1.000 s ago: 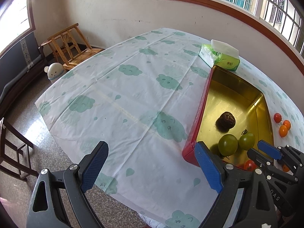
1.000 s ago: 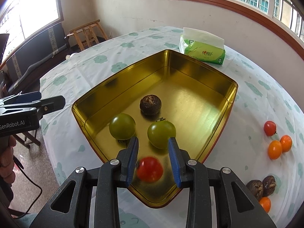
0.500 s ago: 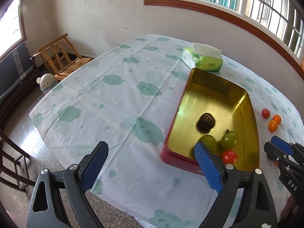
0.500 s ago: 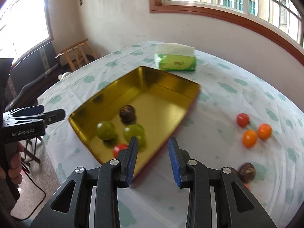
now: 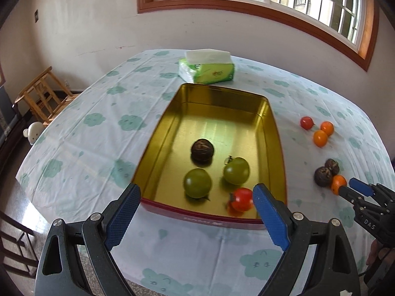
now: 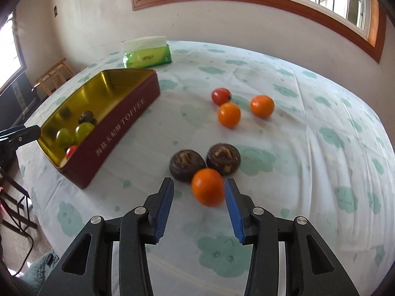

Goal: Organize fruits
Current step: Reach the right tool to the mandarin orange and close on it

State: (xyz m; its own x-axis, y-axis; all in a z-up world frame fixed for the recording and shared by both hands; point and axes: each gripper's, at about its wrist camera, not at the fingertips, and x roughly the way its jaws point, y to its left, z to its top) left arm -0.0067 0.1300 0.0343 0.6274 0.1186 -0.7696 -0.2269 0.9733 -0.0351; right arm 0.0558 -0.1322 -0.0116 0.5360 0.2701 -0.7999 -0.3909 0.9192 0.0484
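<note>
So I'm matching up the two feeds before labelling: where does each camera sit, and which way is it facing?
Left wrist: sits on the left claw, facing along its open fingers at the gold tin; the right claw shows at the right edge.
Right wrist: sits on the right claw, facing the nearest orange fruit between its open fingers; the left claw's tip shows at the left edge.
Shared: tin, tissue pack, loose fruits on the tablecloth.

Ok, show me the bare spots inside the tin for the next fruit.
The far half of the gold tin, toward the tissue pack, is bare. So is the strip along its left wall. The near end is crowded: brown fruit, two green tomatoes, red tomato.
</note>
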